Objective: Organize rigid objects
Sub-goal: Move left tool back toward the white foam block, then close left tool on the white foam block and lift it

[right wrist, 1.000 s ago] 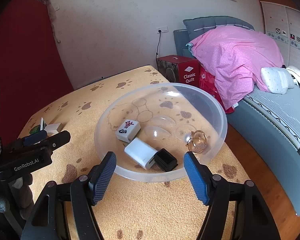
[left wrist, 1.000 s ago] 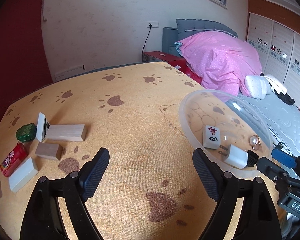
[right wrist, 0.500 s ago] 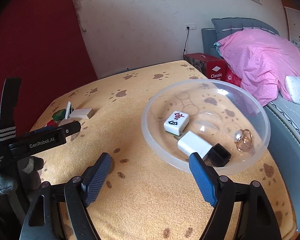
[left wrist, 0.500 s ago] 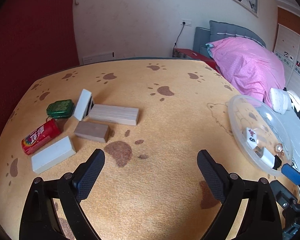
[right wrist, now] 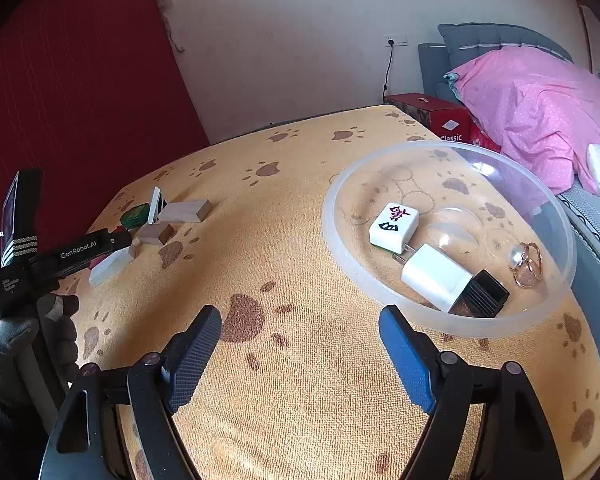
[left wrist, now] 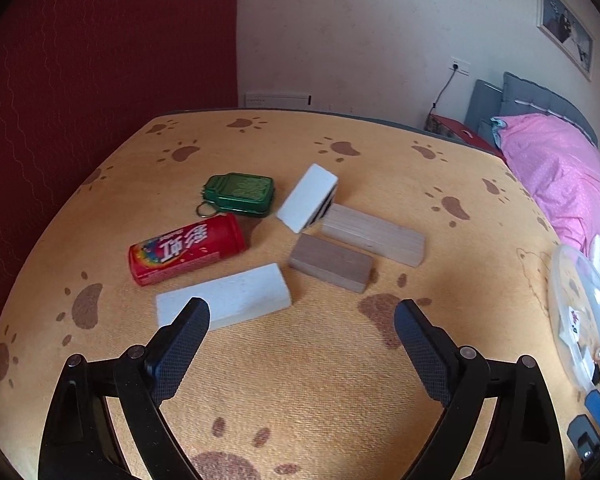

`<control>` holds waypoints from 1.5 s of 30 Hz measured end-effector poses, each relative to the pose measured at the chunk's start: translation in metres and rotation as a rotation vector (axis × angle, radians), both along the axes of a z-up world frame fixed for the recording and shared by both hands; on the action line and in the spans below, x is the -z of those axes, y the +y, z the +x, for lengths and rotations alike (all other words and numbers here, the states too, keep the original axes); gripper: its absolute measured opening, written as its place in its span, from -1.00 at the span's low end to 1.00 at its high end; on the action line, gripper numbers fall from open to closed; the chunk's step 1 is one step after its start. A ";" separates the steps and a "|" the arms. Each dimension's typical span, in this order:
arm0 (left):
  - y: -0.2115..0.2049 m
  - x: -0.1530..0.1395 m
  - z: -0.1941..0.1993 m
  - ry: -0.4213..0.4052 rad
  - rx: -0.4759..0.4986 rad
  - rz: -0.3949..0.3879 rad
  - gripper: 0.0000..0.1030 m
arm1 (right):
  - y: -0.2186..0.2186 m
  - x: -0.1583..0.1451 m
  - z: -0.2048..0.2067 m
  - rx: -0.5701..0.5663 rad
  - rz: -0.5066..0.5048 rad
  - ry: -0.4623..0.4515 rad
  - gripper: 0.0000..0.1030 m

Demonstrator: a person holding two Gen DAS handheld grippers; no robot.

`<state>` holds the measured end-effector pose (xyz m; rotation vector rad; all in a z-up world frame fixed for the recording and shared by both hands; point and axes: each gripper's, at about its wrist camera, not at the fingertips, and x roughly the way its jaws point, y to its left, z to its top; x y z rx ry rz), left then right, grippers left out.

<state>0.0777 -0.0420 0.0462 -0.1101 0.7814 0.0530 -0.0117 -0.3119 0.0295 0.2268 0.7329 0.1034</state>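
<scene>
The left gripper (left wrist: 302, 322) is held with fingers spread wide, empty, at lower centre. The white foam block (left wrist: 224, 301) lies just beyond. The red candy tin (left wrist: 187, 248) beside could be knocked if the approach drifts. The right gripper (right wrist: 300, 330) is likewise spread, beside the clear plastic bowl (right wrist: 342, 256).

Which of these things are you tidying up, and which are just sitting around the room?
For the job: red candy tin, green tin, white block, dark wooden block, light wooden block, tilted white box, clear bowl already holding a mahjong tile, charger, ring.

Just lying about: pink quilt, red box, wall picture.
</scene>
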 end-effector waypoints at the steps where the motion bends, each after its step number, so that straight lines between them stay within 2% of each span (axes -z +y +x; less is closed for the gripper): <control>1: 0.005 0.001 0.001 0.002 -0.015 -0.003 0.83 | 0.001 0.000 0.001 -0.001 0.001 0.001 0.64; 13: 0.042 0.017 0.015 0.027 -0.157 -0.008 0.83 | 0.010 0.006 0.003 -0.032 0.008 0.016 0.64; 17: 0.040 0.021 0.020 0.027 -0.152 -0.009 0.83 | 0.010 0.008 0.004 -0.033 0.013 0.023 0.64; 23: 0.034 0.029 0.029 0.042 -0.156 0.056 0.85 | 0.011 0.009 0.003 -0.036 0.014 0.027 0.64; 30: 0.042 0.039 0.040 0.112 -0.154 0.013 0.87 | 0.015 0.010 0.003 -0.042 0.008 0.034 0.64; 45: 0.045 0.026 0.023 0.053 -0.134 -0.018 0.85 | 0.037 0.002 0.016 -0.092 -0.005 0.057 0.64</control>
